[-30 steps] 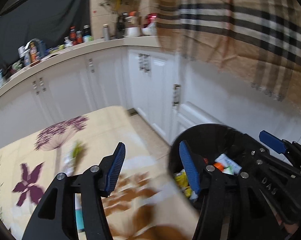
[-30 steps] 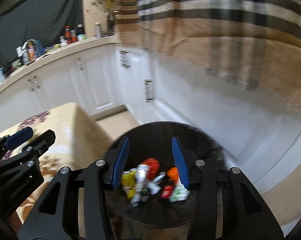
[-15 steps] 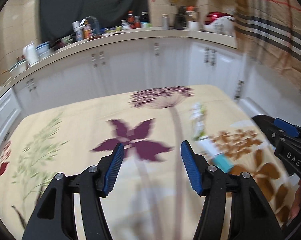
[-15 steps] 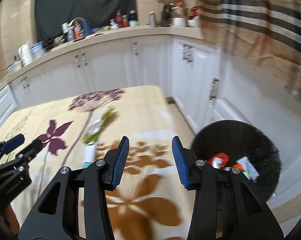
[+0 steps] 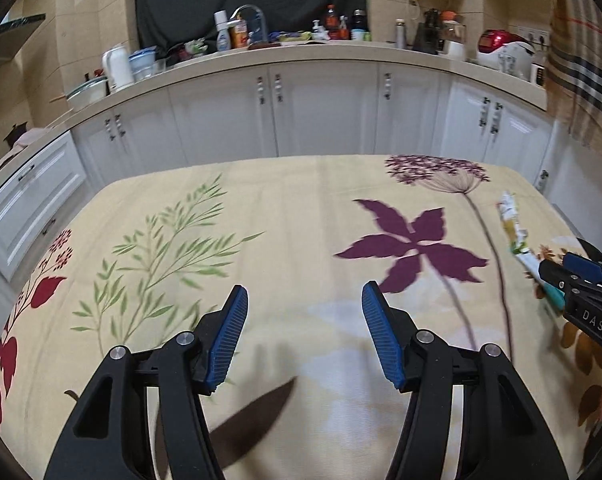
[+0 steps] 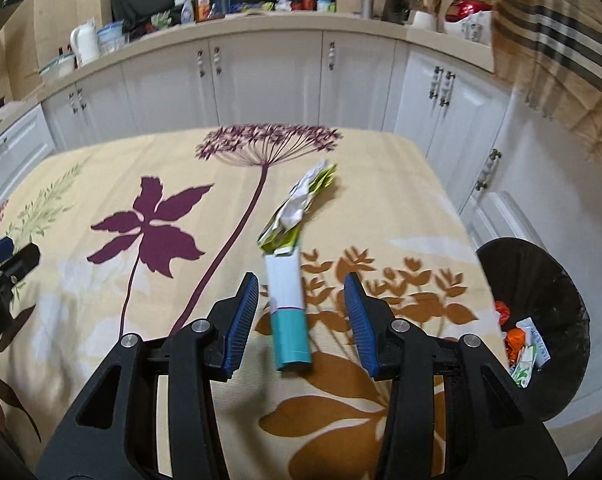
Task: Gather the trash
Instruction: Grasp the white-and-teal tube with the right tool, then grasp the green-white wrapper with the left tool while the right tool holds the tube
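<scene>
A white tube with a teal cap [image 6: 288, 304] lies on the flowered tablecloth [image 6: 149, 168], and a crumpled green and white wrapper [image 6: 301, 204] lies just beyond it. My right gripper [image 6: 301, 292] hovers open above the tube, with the tube seen in the gap between its blue pads and untouched. My left gripper [image 5: 303, 304] stands open over bare cloth [image 5: 261, 208] with nothing between its fingers. In the left wrist view the wrapper [image 5: 511, 220] and the tube [image 5: 535, 270] sit at the far right, partly behind the right gripper [image 5: 581, 280].
A black trash bin [image 6: 541, 280] with several wrappers inside stands on the floor off the table's right edge. White cabinets [image 5: 321, 116] and a cluttered counter [image 5: 301, 46] run behind the table. A plaid cloth [image 6: 561, 40] hangs at the upper right.
Both grippers have swung left from over the trash bin to above the table. The bin now sits at the right edge of the right wrist view, and the tube lies under the right gripper.
</scene>
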`<state>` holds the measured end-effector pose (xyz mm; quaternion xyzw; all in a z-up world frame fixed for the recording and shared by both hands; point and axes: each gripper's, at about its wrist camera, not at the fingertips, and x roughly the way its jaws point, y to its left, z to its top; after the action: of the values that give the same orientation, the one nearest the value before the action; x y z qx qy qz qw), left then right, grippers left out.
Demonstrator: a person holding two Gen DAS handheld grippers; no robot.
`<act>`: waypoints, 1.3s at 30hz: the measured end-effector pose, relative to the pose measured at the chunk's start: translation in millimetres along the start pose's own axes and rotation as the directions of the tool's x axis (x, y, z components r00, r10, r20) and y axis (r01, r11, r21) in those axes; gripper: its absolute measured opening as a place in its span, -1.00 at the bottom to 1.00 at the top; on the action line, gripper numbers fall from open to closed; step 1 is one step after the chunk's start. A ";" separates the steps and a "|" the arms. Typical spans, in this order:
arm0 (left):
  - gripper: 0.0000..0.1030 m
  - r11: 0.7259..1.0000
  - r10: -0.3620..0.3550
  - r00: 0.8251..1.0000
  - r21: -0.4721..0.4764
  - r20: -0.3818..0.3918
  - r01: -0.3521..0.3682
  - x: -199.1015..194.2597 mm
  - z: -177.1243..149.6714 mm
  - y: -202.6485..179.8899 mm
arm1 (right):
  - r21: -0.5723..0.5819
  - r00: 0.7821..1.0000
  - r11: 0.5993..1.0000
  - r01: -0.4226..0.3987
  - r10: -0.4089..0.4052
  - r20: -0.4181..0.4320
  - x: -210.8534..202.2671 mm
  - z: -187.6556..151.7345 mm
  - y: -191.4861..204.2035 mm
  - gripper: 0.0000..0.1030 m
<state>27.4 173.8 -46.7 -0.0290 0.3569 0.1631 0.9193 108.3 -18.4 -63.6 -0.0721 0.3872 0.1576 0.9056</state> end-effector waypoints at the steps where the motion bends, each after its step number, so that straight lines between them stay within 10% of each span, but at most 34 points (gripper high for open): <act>1: 0.14 1.000 0.003 1.000 -0.005 -0.004 -0.003 0.9 -0.9 3.3 | -0.005 1.000 1.000 0.001 -0.001 -0.012 2.4 0.3 1.8 -0.16; 9: 0.14 1.000 -0.005 1.000 -0.018 -0.020 0.005 4.3 -3.1 10.7 | -0.027 0.997 1.000 0.004 -0.007 -0.079 14.6 -1.4 6.0 -0.65; 39: 0.14 0.968 -0.215 0.976 0.124 -0.031 0.217 18.1 30.3 -130.8 | 0.161 0.996 0.983 0.082 -0.087 0.024 -4.6 4.4 -104.0 -0.69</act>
<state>101.4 60.4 -44.4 -0.0105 0.3695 0.0388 0.9284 143.8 -116.1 -56.3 -0.0129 0.3811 0.0885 0.9202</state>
